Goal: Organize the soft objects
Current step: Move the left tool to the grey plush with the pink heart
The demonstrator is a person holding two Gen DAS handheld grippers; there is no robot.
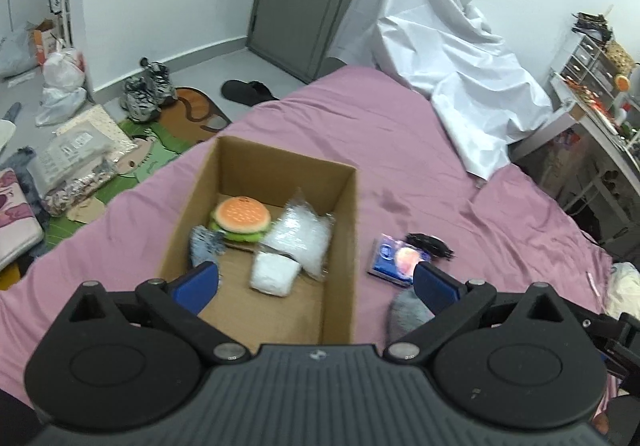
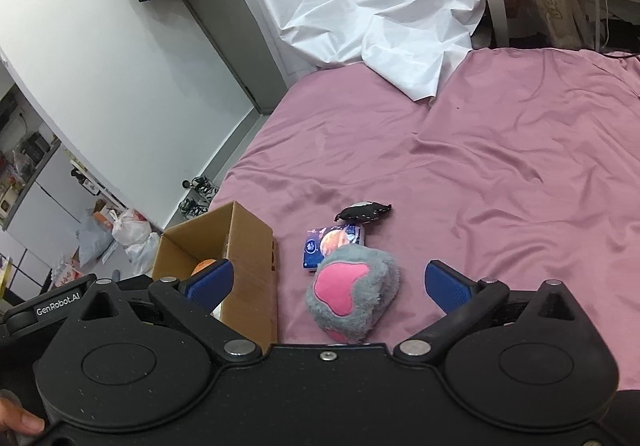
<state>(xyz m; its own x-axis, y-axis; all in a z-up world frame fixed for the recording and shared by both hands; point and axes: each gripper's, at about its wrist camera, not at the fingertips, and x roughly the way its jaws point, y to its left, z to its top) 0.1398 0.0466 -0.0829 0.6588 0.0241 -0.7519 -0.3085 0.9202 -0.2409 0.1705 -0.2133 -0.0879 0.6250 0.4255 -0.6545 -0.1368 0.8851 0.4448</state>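
Soft things, some boxed, some loose on the bed

The cardboard box (image 1: 340,230) holds a burger plush (image 1: 240,219), bubble wrap (image 1: 298,242) and white roll (image 1: 274,274); a grey paw plush (image 2: 352,292) lies beside it.

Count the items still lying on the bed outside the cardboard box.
3: the grey paw plush nearest the right gripper, the blue packet just beyond it, and the black item farthest. Others may be hidden behind the box.

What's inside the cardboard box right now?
In the cardboard box: a burger plush, a clear bubble-wrap bag, a white bundle and a grey fuzzy item. The near corners are hidden behind the left gripper.
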